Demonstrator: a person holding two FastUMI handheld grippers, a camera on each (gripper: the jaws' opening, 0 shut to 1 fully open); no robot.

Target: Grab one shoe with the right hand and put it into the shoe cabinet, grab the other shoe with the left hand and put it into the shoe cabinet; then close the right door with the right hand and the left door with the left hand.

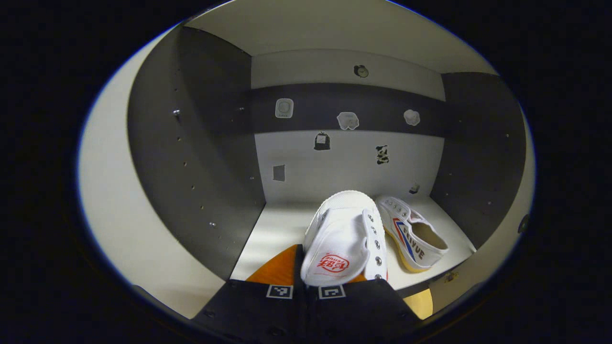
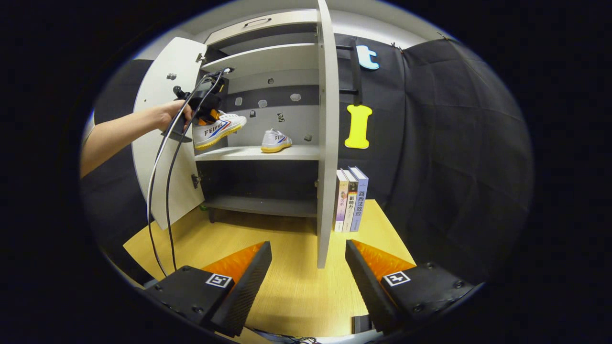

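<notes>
Shoes first: 1 white shoe sits pinched between the fingers of the left gripper, its heel tab toward the camera and its toe pointing into the shoe cabinet. In the right gripper view this same shoe hangs in the air at the cabinet's open front, just above the white shelf, carried by the left gripper in a person's hand, with 2 cables trailing down from it. The second shoe already lies on that shelf, toward the right side, toe toward the back wall; it also shows from the right gripper view. Both doors stand open: the left door swung wide, the right door edge-on. The right gripper hovers over the wooden table, jaws spread wide with nothing between them. 3 books stand upright just beside the right door.
</notes>
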